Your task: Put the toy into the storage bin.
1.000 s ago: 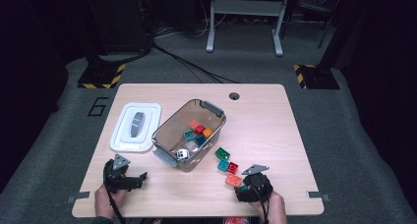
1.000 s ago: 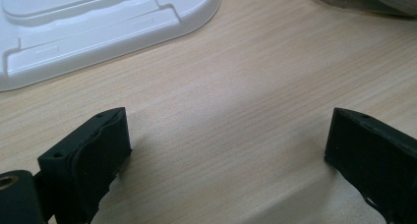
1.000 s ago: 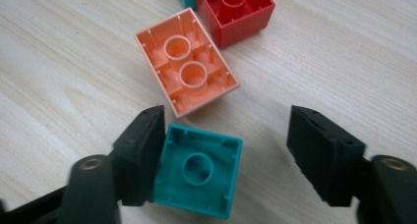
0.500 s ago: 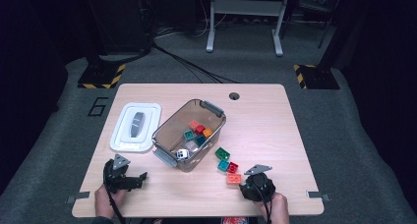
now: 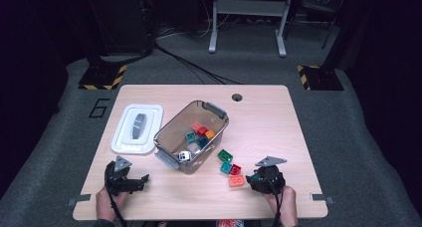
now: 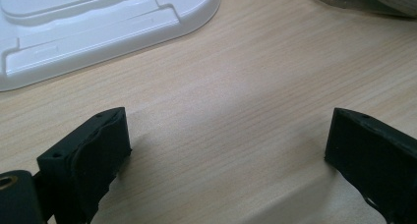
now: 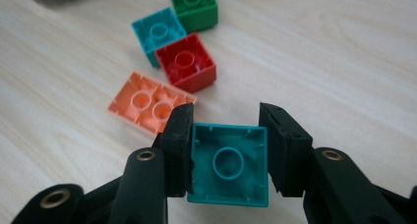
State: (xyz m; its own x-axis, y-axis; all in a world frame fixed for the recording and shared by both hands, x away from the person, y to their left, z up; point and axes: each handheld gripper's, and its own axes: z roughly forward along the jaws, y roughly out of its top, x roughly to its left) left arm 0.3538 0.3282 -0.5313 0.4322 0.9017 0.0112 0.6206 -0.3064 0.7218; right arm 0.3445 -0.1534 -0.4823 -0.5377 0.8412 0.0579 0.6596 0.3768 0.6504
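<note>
— Teal plastic is what the right gripper (image 7: pixel 225 135) has between its jaws: one square teal block (image 7: pixel 229 166), hollow side toward the camera, a pad pressing on each of two opposite walls. The jaws have just been closing, and now they clamp the block.

— And where must it go from there?

— I judge it belongs in the clear bin (image 5: pixel 175 129), with the blocks already inside. In the high view the right gripper (image 5: pixel 258 177) is near the table's front edge, and the bin lies at about ten o'clock from it, up and to the left.

— Is something in the way?

— Yes, four loose blocks lie between. Nearest is the orange block (image 7: pixel 149 104), long and flat, at eleven o'clock from the jaws in the right gripper view. Then the red block (image 7: pixel 186 62), the light blue block (image 7: pixel 157 35) and the green block (image 7: pixel 193 4), farther along almost the same line.

— So the carry should go above them?

— I think so: rise first, then cross to the bin's near rim.

— And the left gripper?

— The left gripper (image 6: pixel 226 150) is spread wide over bare wood, holding nothing. In the high view it lies at seven o'clock from the bin, with the white lid (image 5: pixel 137 128) beyond it at twelve.
</note>
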